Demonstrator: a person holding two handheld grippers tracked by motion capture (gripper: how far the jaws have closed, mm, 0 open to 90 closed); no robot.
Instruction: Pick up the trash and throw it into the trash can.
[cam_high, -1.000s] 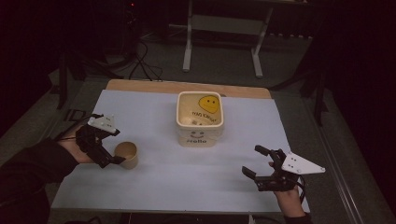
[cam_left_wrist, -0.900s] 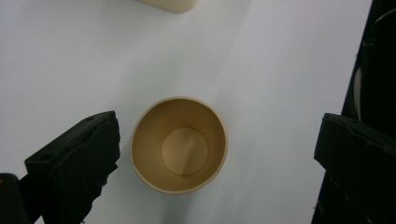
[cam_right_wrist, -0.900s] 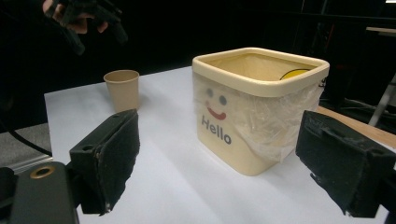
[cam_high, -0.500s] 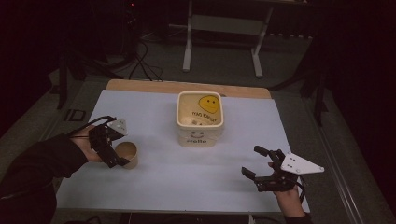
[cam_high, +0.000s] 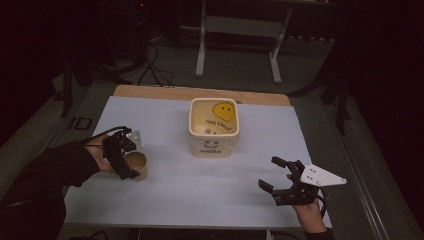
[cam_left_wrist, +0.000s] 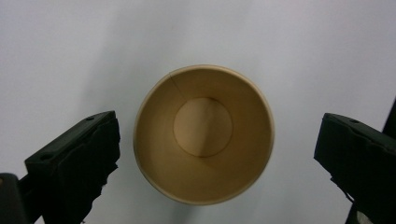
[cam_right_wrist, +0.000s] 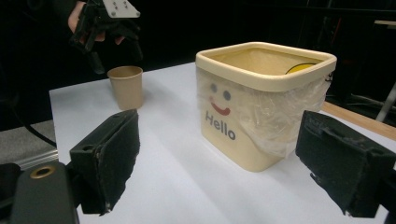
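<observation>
- The left claw (cam_high: 121, 156) is hanging wide open above the paper cup (cam_high: 135, 166) at the lower left of the high view; in the left gripper view its jaws are flanking the cup's rim (cam_left_wrist: 203, 134) without touching it.
- The right claw (cam_high: 280, 178) is spreading wide open at the lower right, holding nothing, just above the table (cam_high: 200, 185).
- One cup and one cream "Hello" tub (cam_high: 214, 127) are standing well apart; the tub is sitting upright at the table's centre.
</observation>
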